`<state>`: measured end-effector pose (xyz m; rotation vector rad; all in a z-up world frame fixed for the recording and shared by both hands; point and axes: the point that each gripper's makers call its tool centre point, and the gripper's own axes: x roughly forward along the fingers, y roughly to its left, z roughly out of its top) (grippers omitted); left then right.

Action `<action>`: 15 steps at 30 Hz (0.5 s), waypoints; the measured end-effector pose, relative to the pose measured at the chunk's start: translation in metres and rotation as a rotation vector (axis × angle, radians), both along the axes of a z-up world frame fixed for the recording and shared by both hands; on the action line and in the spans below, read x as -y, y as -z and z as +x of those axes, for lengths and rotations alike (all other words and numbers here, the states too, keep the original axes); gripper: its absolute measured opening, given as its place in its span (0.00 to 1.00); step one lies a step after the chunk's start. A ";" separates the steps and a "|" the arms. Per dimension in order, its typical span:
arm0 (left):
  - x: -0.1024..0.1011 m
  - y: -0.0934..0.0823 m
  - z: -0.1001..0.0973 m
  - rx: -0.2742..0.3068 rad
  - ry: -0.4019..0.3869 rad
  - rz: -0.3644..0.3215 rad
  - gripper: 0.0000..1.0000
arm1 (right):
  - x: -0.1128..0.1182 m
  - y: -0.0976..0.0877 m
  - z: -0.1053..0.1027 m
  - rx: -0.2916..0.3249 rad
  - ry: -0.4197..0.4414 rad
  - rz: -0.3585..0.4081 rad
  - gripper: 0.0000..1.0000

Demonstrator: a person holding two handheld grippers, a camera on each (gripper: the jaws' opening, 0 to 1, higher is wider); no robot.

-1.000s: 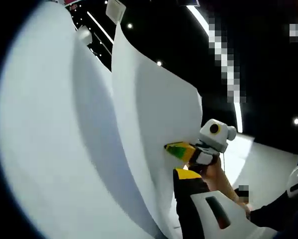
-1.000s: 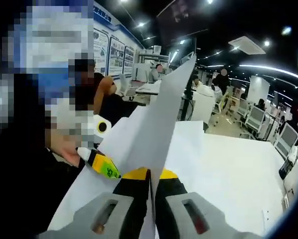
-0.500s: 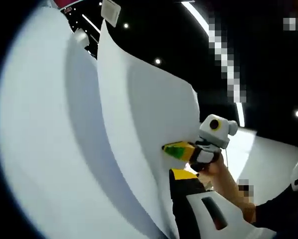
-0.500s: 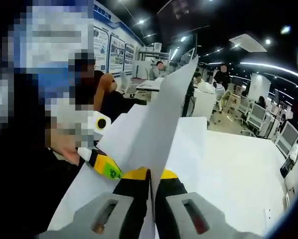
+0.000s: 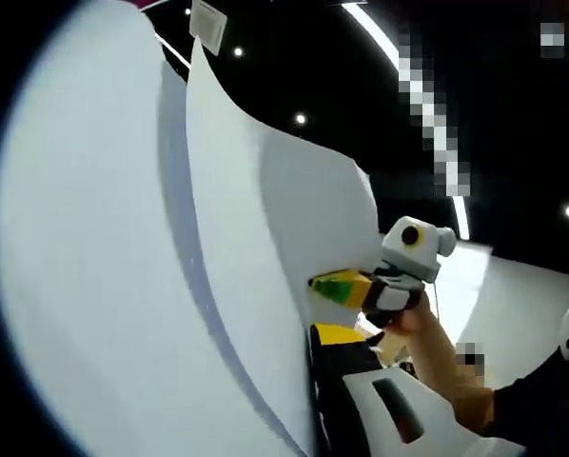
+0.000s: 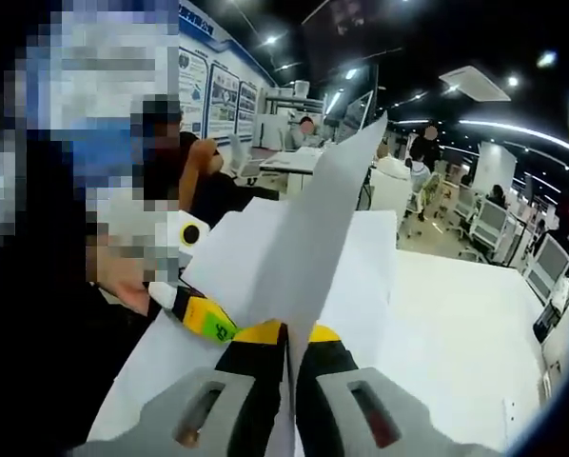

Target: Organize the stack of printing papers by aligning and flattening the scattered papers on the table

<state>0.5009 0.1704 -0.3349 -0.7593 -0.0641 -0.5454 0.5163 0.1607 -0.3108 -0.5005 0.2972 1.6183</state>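
Observation:
A bundle of white printing papers is held upright off the white table, its sheets curving and fanned apart, with a second sheet standing behind the near one. In the left gripper view my left gripper is shut on the papers' lower edge, its far jaw hidden behind the sheets. My right gripper pinches the same bundle from the right. In the right gripper view the papers rise edge-on from my right gripper, shut on them, while the left gripper grips their left side.
A person's hand holds the right gripper. More white sheets lie on the table below. Behind the table are desks with several people, office chairs at the right and wall posters at the left.
The near sheet has swung closer to the one behind it, narrowing the gap between them. Both grippers keep their hold; the papers' top corner has leaned slightly right.

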 end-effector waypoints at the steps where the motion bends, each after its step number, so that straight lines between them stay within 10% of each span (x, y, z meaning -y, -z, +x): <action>1: 0.000 0.000 0.000 0.001 -0.001 0.000 0.09 | 0.000 0.000 0.000 0.000 -0.001 0.001 0.00; 15: 0.001 0.000 0.001 -0.005 0.011 0.000 0.11 | -0.004 0.003 -0.003 0.008 -0.013 -0.016 0.00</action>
